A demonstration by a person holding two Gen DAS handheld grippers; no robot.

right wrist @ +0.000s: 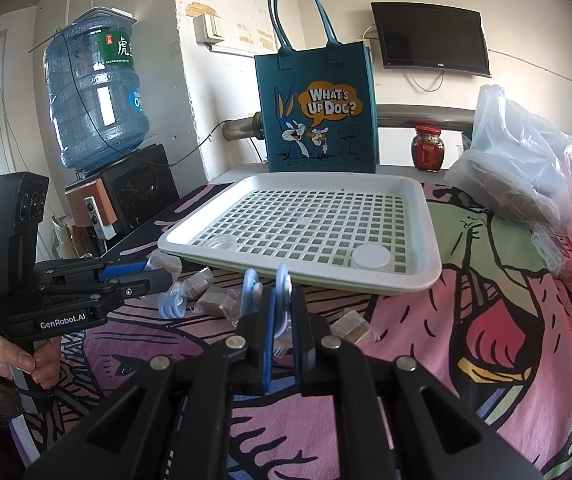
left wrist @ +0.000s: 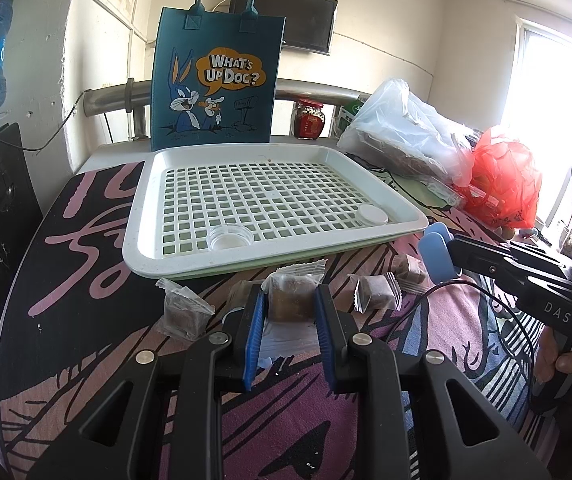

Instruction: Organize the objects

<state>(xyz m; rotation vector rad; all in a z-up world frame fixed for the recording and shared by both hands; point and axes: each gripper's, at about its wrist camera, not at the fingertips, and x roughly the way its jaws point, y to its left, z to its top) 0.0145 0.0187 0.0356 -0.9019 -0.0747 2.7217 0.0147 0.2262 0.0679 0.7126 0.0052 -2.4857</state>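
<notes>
My left gripper (left wrist: 291, 295) is shut on a clear-wrapped brown snack (left wrist: 291, 280) lying on the patterned cloth just in front of the white grid tray (left wrist: 142, 220). Its blue pads (left wrist: 257, 316) press the packet's two sides. In the right wrist view this gripper (right wrist: 158, 276) comes in from the left. My right gripper (right wrist: 282, 300) is shut on a light blue plastic clip (right wrist: 251, 285), which sticks up past the fingertips. The left wrist view shows that clip (left wrist: 436, 252) at the right, near the tray's front corner. More wrapped snacks (left wrist: 184, 314) (left wrist: 376, 292) lie alongside.
The tray holds a clear small dish (left wrist: 230, 238) and a white lid (left wrist: 372, 214). A teal cartoon tote bag (left wrist: 214, 80) stands behind it. Plastic bags (left wrist: 406, 128) and a red bag (left wrist: 506, 176) crowd the right. A second blue clip (right wrist: 172, 306) lies on the cloth.
</notes>
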